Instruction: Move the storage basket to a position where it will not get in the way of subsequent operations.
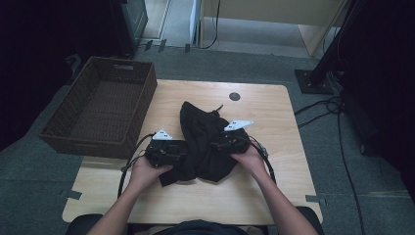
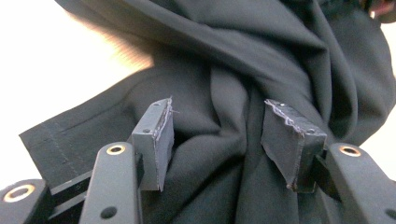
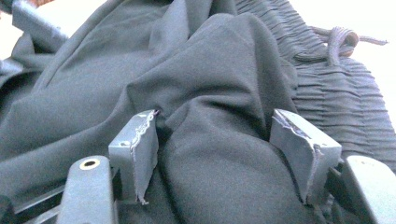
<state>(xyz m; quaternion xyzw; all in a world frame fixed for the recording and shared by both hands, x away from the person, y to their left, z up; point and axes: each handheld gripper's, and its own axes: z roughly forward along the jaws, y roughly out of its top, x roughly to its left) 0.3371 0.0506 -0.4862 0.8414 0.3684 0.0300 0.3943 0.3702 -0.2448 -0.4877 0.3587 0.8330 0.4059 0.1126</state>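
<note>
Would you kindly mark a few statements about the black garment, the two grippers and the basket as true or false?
1. The black garment lies crumpled on the wooden table. True.
2. The wicker basket holds folded clothes. False: nothing lies in it.
3. The left gripper has its jaws apart with folds of cloth between them. True.
4. The garment hangs in the air, clear of the table. False: it rests on the tabletop.
5. The right gripper view shows a gathered waistband with a drawstring. True.
6. The right gripper is over the basket. False: it is at the garment.
</note>
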